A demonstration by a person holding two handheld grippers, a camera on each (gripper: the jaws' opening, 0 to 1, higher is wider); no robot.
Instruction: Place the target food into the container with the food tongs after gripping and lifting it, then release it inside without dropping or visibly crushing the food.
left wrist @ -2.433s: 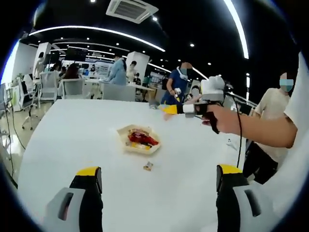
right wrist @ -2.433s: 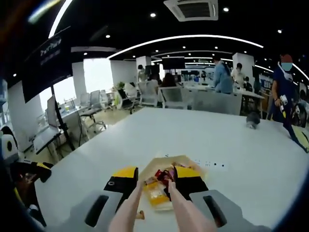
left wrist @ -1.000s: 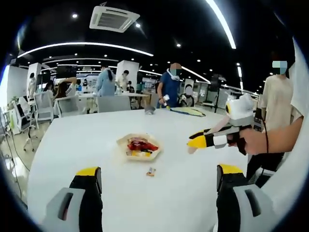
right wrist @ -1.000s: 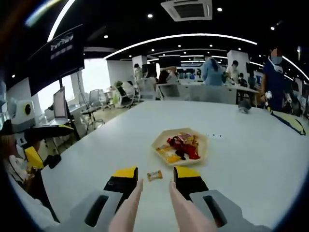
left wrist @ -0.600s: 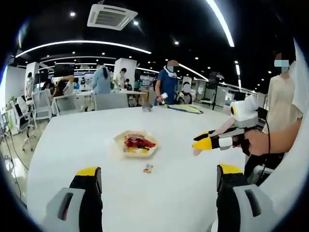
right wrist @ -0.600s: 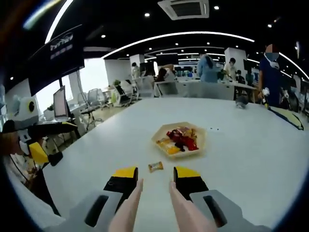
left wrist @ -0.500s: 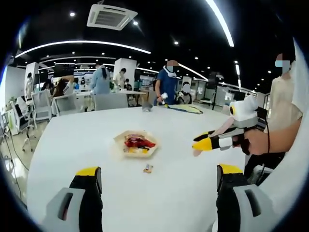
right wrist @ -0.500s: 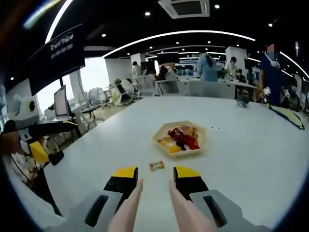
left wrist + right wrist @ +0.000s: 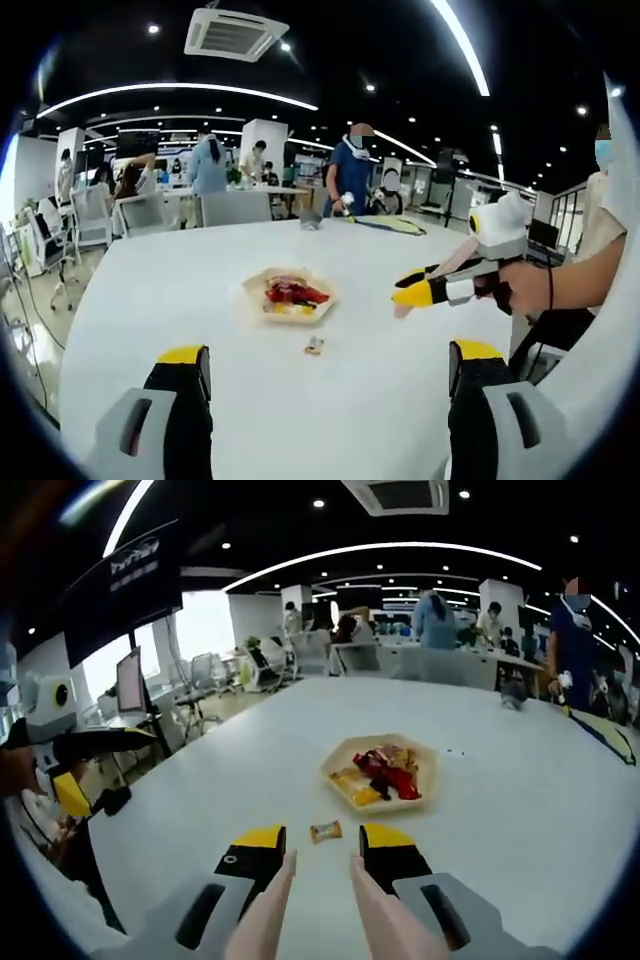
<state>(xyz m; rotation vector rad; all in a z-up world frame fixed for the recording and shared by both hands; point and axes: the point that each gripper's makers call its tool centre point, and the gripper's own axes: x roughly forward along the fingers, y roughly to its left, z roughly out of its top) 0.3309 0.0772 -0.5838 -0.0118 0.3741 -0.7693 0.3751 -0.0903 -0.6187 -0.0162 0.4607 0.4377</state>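
Table [image 9: 180, 290], white and broad, spreads ahead of the left gripper [image 9: 330, 375] in the left gripper view. That gripper's yellow-tipped jaws stand wide apart with nothing between them. Ahead of the gap, nearer the left jaw's side, a small wrapped candy [image 9: 313, 346] lies on the bare tabletop. Just beyond it sits a shallow hexagonal tray [image 9: 255, 292] holding a pile of wrapped snacks [image 9: 293, 294], red and yellow. Off past the right jaw, the right gripper [image 9: 412, 293] hangs in the air above the table, held by a hand [image 9: 525, 290], with pinkish tongs clamped in it pointing towards the tray. People stand at desks in the office beyond.

In the right gripper view, the right gripper [image 9: 318, 852] has its jaws drawn close together on the two arms of the food tongs [image 9: 268, 910], which run forward between them; the tong tips are apart and hold nothing. The candy [image 9: 325, 831] lies on the table [image 9: 520, 800] just ahead of the jaw tips, between them and apart from the tongs. The tray [image 9: 348, 750] sits farther ahead, a little towards the right jaw's side, its snacks [image 9: 385, 770] heaped inside. The left gripper [image 9: 75, 770] shows far off past the left jaw.
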